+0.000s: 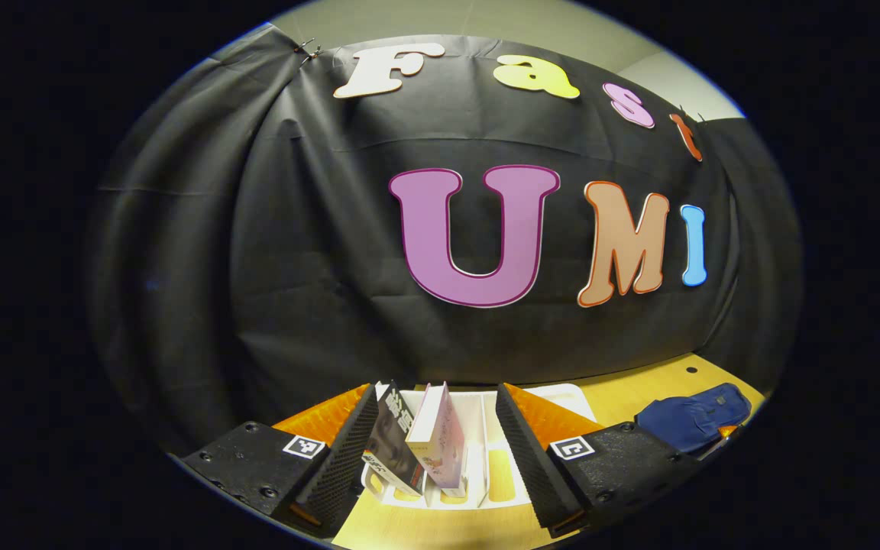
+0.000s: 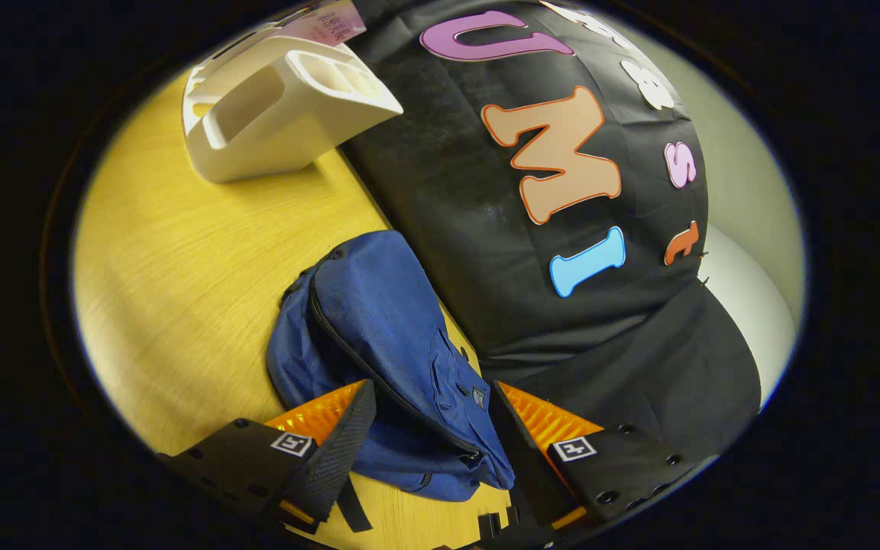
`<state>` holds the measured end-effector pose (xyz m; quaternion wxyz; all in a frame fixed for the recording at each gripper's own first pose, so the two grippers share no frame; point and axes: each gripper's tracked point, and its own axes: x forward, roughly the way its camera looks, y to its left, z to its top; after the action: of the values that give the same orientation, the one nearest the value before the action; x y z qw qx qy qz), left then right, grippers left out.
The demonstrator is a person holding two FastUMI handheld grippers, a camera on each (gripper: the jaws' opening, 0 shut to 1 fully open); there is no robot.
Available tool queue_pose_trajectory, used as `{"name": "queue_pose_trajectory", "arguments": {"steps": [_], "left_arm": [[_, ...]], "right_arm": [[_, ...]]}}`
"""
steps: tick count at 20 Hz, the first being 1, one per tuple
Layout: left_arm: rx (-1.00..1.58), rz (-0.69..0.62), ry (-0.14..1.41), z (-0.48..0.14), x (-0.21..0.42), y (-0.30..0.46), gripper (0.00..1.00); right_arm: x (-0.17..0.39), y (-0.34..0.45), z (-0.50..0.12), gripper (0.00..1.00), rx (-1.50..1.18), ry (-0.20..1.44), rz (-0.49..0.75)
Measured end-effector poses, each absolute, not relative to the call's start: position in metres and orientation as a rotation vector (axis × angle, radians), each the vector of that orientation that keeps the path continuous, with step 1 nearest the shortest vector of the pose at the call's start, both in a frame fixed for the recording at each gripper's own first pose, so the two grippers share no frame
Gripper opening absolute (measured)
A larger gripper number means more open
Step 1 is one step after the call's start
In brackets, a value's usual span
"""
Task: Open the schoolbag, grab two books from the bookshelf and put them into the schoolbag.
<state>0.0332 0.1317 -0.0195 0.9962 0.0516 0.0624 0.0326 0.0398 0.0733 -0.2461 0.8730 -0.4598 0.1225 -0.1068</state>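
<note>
Two books (image 1: 417, 443) upright in bookshelf (image 1: 486, 458), left claw (image 1: 436, 451) spread; schoolbag (image 2: 386, 344) zipped

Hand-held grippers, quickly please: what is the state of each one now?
Left hand-held gripper: open, aimed at the books, holding nothing.
Right hand-held gripper: open around the schoolbag, not gripping.

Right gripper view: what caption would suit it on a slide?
Open right gripper poised over a zipped blue schoolbag on a wooden table.
</note>
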Motion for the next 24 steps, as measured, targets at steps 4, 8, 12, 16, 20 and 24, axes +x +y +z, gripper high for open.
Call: {"name": "queue_pose_trajectory", "arguments": {"steps": [4,8,12,16,20,24], "left_arm": [[0.092,0.101,0.147,-0.026,0.031,0.141,0.89],[0.094,0.139,0.160,-0.030,0.028,0.154,0.91],[0.103,0.162,0.171,-0.032,0.028,0.160,0.91],[0.091,0.177,0.181,-0.033,0.027,0.161,0.89],[0.082,0.188,0.193,-0.037,0.028,0.162,0.91],[0.103,0.191,0.190,-0.038,0.031,0.164,0.89]], "right_arm": [[0.064,0.072,-0.247,0.97,-1.007,0.241,-0.198],[0.086,0.069,-0.253,0.97,-0.992,0.255,-0.171],[0.098,0.069,-0.250,0.96,-0.994,0.298,-0.174],[0.118,0.062,-0.235,1.00,-0.967,0.335,-0.193],[0.137,0.057,-0.240,0.96,-0.970,0.396,-0.200],[0.151,0.053,-0.263,0.96,-0.986,0.474,-0.190]]}}
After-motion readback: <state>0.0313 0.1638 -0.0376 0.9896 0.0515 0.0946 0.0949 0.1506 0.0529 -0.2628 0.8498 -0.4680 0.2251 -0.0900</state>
